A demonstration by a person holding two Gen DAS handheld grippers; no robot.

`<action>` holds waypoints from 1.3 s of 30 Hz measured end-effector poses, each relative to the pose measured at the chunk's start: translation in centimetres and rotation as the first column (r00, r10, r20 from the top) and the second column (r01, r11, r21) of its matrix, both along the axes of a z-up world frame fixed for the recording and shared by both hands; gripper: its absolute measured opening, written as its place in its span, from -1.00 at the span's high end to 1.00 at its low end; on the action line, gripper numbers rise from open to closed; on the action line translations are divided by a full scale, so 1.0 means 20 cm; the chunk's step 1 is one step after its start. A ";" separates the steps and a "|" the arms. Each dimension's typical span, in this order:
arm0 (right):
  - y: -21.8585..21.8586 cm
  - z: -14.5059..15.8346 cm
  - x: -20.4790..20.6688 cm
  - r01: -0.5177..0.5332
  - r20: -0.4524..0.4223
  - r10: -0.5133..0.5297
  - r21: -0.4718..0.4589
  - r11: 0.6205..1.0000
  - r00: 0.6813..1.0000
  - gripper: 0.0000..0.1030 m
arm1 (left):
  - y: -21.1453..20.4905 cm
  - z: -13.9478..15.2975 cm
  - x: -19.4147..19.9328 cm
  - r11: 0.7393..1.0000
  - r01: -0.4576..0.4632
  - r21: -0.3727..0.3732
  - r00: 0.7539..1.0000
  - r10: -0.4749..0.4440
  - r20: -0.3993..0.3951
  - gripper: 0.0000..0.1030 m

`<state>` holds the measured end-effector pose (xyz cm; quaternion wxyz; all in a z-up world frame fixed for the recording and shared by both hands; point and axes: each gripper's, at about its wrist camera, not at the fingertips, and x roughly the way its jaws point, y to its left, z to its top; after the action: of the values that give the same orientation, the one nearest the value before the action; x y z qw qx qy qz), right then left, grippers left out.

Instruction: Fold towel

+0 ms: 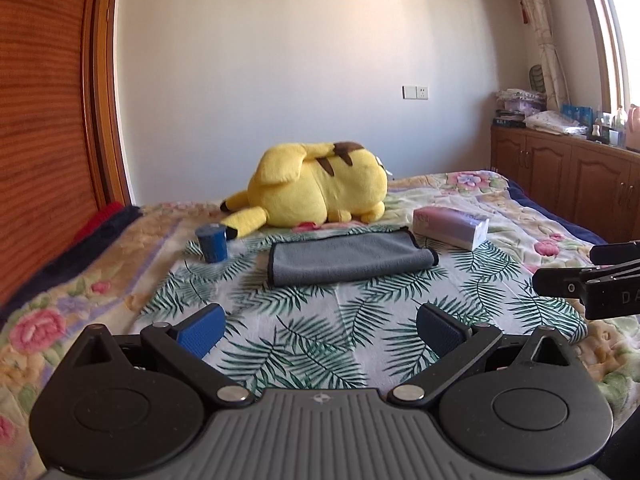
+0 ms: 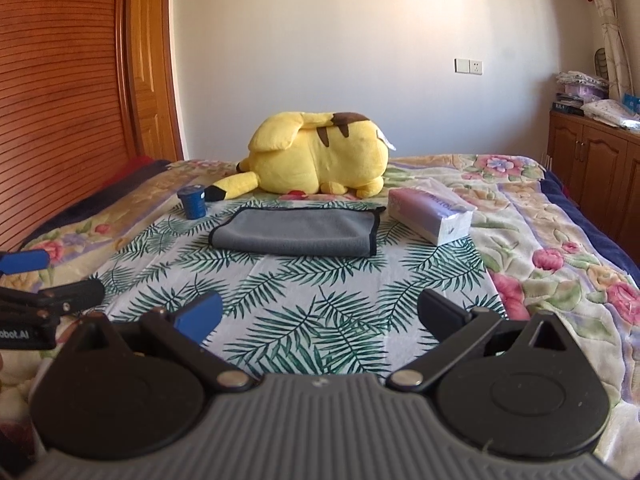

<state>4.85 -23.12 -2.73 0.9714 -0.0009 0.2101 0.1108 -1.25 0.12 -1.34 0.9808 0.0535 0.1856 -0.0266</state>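
A bedroom with a pale wall holds a bed (image 2: 552, 240) covered by a flowered quilt, with a palm-leaf cloth (image 2: 304, 300) spread over its middle. The left gripper (image 1: 320, 330) hovers low over the leaf cloth with its blue-padded fingers spread wide and nothing between them. The right gripper (image 2: 320, 316) hovers beside it, also released and empty. Ahead of both, well apart from the fingertips, the gray towel (image 1: 348, 258) lies flat on the leaf cloth, folded over, with a dark edge trim. A small blue cup (image 1: 212, 244) stands to the towel's left, and a tissue pack (image 1: 450, 226) lies to its right. Behind the towel a yellow plush toy (image 1: 320, 190) lies on its side. A wooden cabinet (image 1: 560, 184) lines the right wall.
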 end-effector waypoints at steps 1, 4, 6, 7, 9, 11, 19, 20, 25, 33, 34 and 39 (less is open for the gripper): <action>0.00 0.00 0.00 0.001 0.003 -0.001 0.000 1.000 1.000 -1.00 | 0.00 0.00 0.00 1.000 0.000 0.003 1.000 0.000 0.006 -0.69; -0.01 0.00 -0.01 0.007 0.013 -0.007 0.001 1.000 1.000 -1.00 | 0.01 0.02 -0.01 1.000 0.002 -0.005 1.000 -0.002 0.013 -0.69; -0.01 0.00 -0.01 0.011 0.019 -0.011 0.002 1.000 1.000 -1.00 | 0.01 0.02 -0.02 1.000 0.001 -0.017 1.000 0.000 0.013 -0.69; -0.01 0.00 -0.01 0.012 0.021 -0.012 0.002 1.000 1.000 -1.00 | 0.02 0.02 -0.02 1.000 -0.001 -0.024 1.000 0.001 0.014 -0.69; -0.01 0.01 -0.01 0.016 0.027 -0.016 0.002 1.000 1.000 -1.00 | 0.02 0.03 -0.02 0.999 -0.006 -0.036 1.000 0.006 0.015 -0.69; -0.01 0.01 -0.01 0.020 0.035 -0.020 0.002 1.000 0.999 -1.00 | 0.03 0.04 -0.02 0.999 -0.011 -0.051 1.000 0.012 0.016 -0.69; -0.02 0.01 -0.03 0.032 0.064 -0.032 0.003 0.999 0.997 -1.00 | 0.07 0.07 -0.04 0.996 -0.038 -0.080 0.999 0.041 0.036 -0.69; -0.02 0.01 -0.03 0.033 0.067 -0.034 0.003 0.999 0.997 -1.00 | 0.07 0.08 -0.04 0.996 -0.040 -0.085 0.998 0.044 0.039 -0.69; -0.02 0.02 -0.04 0.036 0.082 -0.036 0.001 0.999 0.996 -1.00 | 0.10 0.10 -0.06 0.995 -0.052 -0.088 0.997 0.057 0.057 -0.69; -0.03 0.03 -0.06 0.050 0.111 -0.051 0.006 0.999 0.993 -1.00 | 0.12 0.10 -0.06 0.994 -0.064 -0.090 0.995 0.070 0.069 -0.69; -0.03 0.03 -0.06 0.053 0.112 -0.053 0.007 0.999 0.992 -1.00 | 0.12 0.10 -0.06 0.994 -0.065 -0.091 0.995 0.071 0.068 -0.69; -0.04 0.03 -0.06 0.061 0.115 -0.062 0.013 0.998 0.991 -1.00 | 0.12 0.10 -0.06 0.994 -0.064 -0.086 0.996 0.070 0.063 -0.69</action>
<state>3.73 -23.85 -2.16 0.9848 0.0038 0.1530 0.0816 -2.41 2.54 0.58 0.9881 0.0069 0.1536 0.0005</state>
